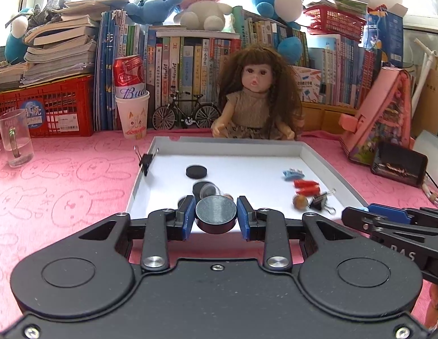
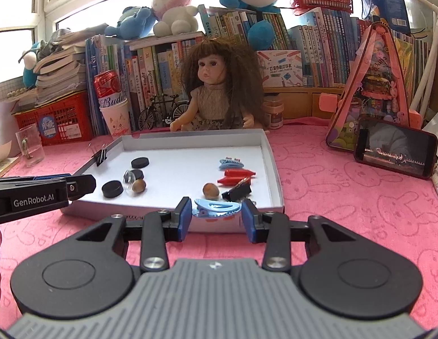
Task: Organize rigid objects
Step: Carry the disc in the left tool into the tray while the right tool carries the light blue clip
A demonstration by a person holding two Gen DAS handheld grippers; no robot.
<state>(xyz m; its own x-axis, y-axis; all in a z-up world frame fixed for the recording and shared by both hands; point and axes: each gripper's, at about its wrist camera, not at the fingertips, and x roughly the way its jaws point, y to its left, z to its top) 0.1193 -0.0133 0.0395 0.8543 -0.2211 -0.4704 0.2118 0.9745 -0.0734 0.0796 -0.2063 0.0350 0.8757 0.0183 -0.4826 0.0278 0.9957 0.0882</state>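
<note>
Between left hand-held gripper (image 1: pixel 216 217) pads: black disc (image 1: pixel 216 213), clamped; right hand-held gripper (image 2: pixel 216 217) clamped on blue hair clip (image 2: pixel 216 208). Beyond, white tray (image 2: pixel 271 166) already holds discs, clips, nuts; these two left to place.

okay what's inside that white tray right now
Inside the white tray: black discs, two nuts, a clear dome, a blue hair clip, red clips and a binder clip. The grippers hide its near edge.

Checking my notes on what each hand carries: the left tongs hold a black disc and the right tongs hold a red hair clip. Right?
Not quite. The left tongs do hold the black disc, but the right tongs hold a light blue hair clip, as the right wrist view shows. The red clips lie in the white tray.
</note>
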